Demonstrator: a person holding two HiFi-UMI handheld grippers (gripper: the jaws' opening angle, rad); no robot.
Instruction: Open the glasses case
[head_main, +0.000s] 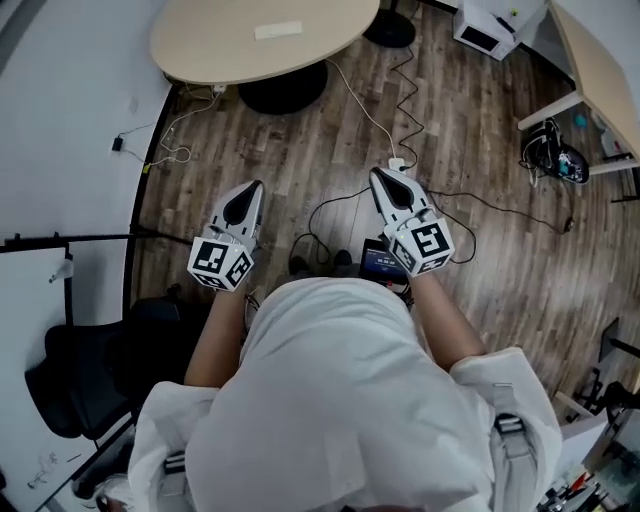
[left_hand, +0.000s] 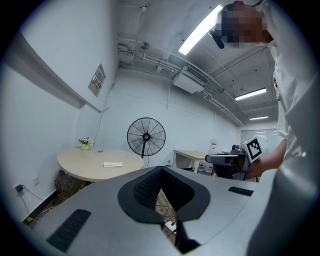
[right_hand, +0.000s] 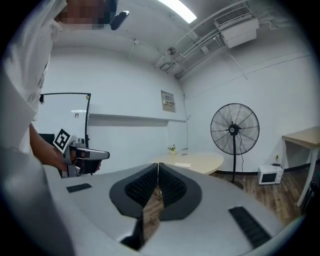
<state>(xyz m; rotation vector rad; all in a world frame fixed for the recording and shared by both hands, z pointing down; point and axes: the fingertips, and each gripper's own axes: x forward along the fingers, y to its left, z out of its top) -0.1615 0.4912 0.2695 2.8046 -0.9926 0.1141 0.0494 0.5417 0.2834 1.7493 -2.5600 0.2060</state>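
Note:
On the round beige table (head_main: 220, 50) far ahead lies a small white oblong thing (head_main: 278, 30), possibly the glasses case; it also shows as a white oblong (left_hand: 112, 164) in the left gripper view and a faint pale strip (right_hand: 182, 165) in the right gripper view. The person stands on the wood floor, well short of the table. My left gripper (head_main: 249, 192) is held out level, its jaws shut tip to tip with nothing between them. Beside it, my right gripper (head_main: 386, 174) is also shut and holds nothing. Each gripper view shows its own closed jaws, left gripper (left_hand: 160, 170) and right gripper (right_hand: 158, 165).
Cables and a white power strip (head_main: 396, 163) lie on the floor ahead of the grippers. A standing fan (left_hand: 146, 137) is behind the table. A second table (head_main: 600, 70) and a white microwave (head_main: 485, 28) are at the right. A black chair (head_main: 80, 380) is at the left.

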